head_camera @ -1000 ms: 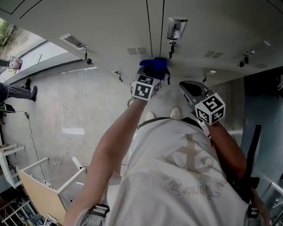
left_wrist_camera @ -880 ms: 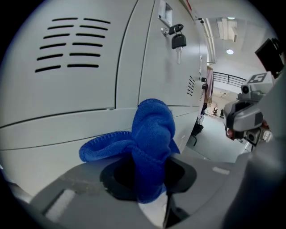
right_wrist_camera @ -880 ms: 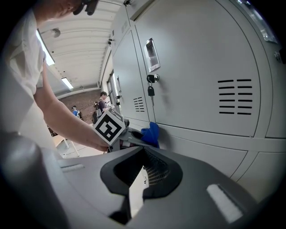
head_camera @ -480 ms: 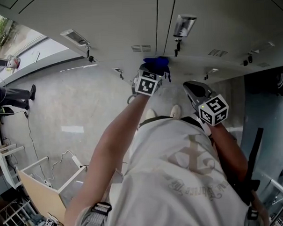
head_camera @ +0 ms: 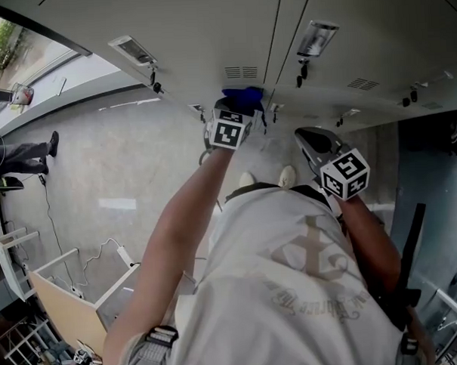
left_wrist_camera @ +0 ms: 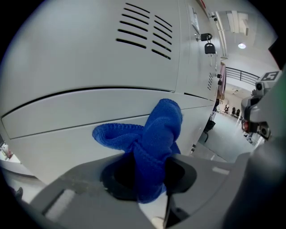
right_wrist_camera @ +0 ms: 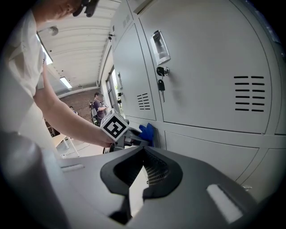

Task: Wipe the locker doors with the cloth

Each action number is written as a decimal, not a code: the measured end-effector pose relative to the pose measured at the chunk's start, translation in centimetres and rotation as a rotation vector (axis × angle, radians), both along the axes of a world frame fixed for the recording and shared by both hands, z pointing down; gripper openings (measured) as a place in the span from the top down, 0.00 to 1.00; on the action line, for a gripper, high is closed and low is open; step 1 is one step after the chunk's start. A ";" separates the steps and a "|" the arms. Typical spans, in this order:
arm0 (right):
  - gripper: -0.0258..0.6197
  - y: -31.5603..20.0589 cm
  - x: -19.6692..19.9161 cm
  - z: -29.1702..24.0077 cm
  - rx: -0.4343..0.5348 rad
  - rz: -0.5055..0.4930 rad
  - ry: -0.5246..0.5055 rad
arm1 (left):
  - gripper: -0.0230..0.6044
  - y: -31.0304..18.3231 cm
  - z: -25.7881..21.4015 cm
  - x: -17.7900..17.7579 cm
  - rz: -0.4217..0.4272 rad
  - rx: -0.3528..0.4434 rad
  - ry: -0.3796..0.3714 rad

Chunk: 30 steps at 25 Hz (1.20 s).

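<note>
The blue cloth (left_wrist_camera: 154,134), bunched into a knot, is clamped in the left claw (left_wrist_camera: 145,179); its jaws close on the cloth's lower end and the rest stands out beyond their tips. We see the cloth pressed against a grey locker door (left_wrist_camera: 67,129), just below the horizontal seam that parts this door from the one above. The upper door (left_wrist_camera: 80,62) carries a set of vent slits (left_wrist_camera: 143,31). Further along the row a key (left_wrist_camera: 209,47) hangs from a lock.

The right claw (right_wrist_camera: 143,153) is held apart from the lockers, to the cloth's right. Its jaws are drawn together with nothing between them. It looks along the row towards the cloth, past a door with a label holder (right_wrist_camera: 161,46) and a key in its lock (right_wrist_camera: 160,84). The person's bare left arm (head_camera: 181,233) reaches out to the doors above a pale floor (head_camera: 99,168).
</note>
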State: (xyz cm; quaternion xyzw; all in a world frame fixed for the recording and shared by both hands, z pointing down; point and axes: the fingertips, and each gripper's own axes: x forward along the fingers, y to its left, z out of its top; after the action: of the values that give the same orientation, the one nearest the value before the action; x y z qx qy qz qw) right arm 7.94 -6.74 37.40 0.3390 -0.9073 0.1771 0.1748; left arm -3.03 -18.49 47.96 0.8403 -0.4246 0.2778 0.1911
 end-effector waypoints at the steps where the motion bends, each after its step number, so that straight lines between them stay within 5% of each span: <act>1: 0.95 0.0 -0.3 0.0 -0.001 -0.001 0.001 | 0.77 -0.1 0.2 -0.6 -0.005 -0.003 -0.004; 11: 0.95 -0.3 -2.1 0.1 0.005 0.023 0.000 | 0.77 -0.5 1.2 -6.1 -0.072 -0.022 -0.024; 30: 0.95 2.4 -4.8 1.1 -0.025 0.050 0.010 | 0.77 -1.2 2.4 -18.6 -0.372 -0.085 0.031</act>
State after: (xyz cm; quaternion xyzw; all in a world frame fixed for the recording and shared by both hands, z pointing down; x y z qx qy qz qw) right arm 3.17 -4.30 38.55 0.3604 -0.8952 0.1913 0.1791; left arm -21.62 -19.73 50.39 0.7428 -0.5575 0.2421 0.2809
